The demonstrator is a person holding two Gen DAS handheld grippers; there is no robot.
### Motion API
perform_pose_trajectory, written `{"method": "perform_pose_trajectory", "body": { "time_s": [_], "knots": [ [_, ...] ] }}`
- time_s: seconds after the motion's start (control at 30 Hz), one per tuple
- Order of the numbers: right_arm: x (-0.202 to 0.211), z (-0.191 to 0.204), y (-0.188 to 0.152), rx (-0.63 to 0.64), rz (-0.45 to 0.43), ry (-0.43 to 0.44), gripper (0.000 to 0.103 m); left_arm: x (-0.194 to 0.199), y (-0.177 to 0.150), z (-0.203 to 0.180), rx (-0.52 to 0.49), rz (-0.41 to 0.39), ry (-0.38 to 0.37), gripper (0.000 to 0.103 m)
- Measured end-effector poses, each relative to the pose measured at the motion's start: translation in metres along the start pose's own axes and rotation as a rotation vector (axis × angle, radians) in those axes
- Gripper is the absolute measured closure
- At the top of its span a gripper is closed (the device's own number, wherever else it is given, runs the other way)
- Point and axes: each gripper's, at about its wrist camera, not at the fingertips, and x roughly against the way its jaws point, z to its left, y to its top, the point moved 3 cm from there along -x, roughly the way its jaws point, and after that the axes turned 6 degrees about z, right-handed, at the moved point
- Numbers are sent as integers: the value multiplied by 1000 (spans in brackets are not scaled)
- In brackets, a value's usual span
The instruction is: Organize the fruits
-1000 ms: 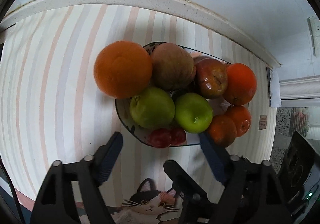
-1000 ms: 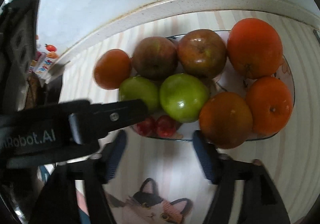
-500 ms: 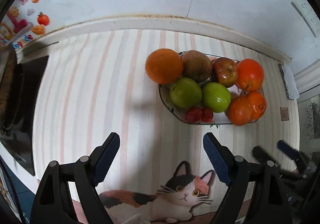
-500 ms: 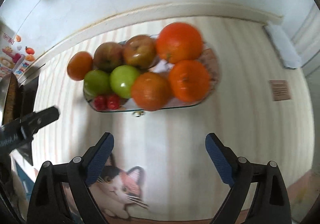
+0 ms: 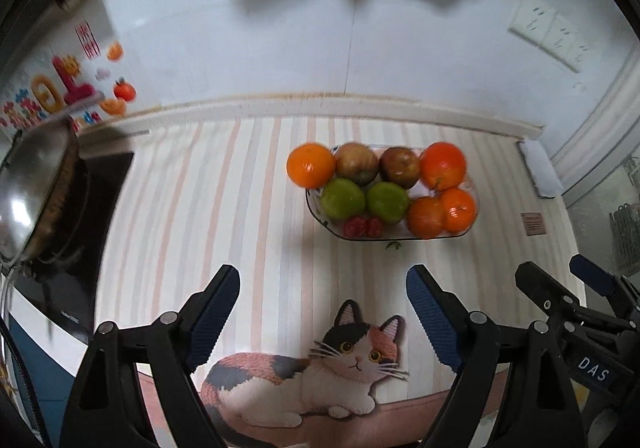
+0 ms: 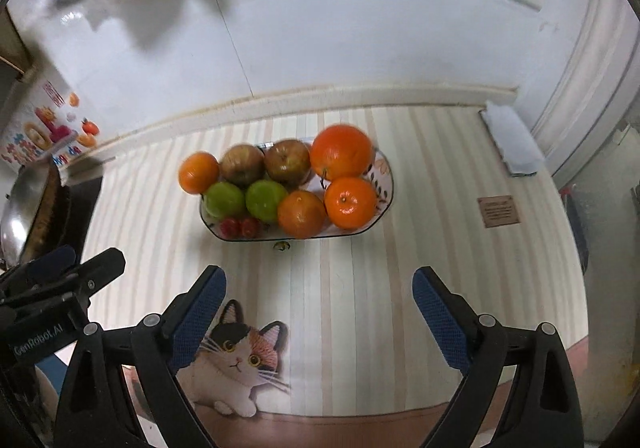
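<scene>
A patterned fruit plate (image 5: 473,220) (image 6: 385,176) stands on the striped mat near the wall. It holds several oranges (image 5: 443,166) (image 6: 341,152), two brownish-red apples (image 5: 399,167) (image 6: 287,162), two green apples (image 5: 387,202) (image 6: 265,201) and small red fruits (image 5: 362,226) (image 6: 239,227). One orange (image 5: 311,164) (image 6: 198,172) sits at the plate's left edge. My left gripper (image 5: 322,316) is open and empty, well short of the plate. My right gripper (image 6: 319,318) is open and empty, also back from it.
A metal wok (image 5: 28,184) (image 6: 24,208) sits on a black stove at the left. The mat's front edge bears a cat picture (image 5: 320,372). A small green bit (image 6: 282,246) lies in front of the plate. A folded cloth (image 6: 510,142) lies at the right by the wall.
Both grippers have pulled back and up from the plate, so the fruit looks smaller and farther. Both stay open and empty. The fruit has not moved.
</scene>
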Motion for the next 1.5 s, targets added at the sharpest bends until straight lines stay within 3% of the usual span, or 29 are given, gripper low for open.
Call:
{"method": "perform_pose_trajectory", "body": {
  "time_s": [0.3, 0.67, 0.87, 1.33, 1.43, 1.5],
  "knots": [
    [100, 2, -42, 3, -175, -16, 5, 84, -37, -6, -38, -162, 29, 18],
    [207, -4, -114, 42, -320, -10, 4, 165, -103, -20, -2, -265, 27, 18],
    [250, -8, -148, 81, -355, 26, 4, 199, -138, -30, 22, -296, 42, 18],
    [298, -8, -194, 88, -388, 39, 2, 233, -170, -23, 41, -321, 11, 18],
    [302, -4, -196, 88, -386, 44, 1, 232, -169, -18, 50, -318, 12, 5],
    [301, -3, -195, 89, -394, 33, 1, 228, -166, -15, 60, -312, 15, 4]
  ]
}}
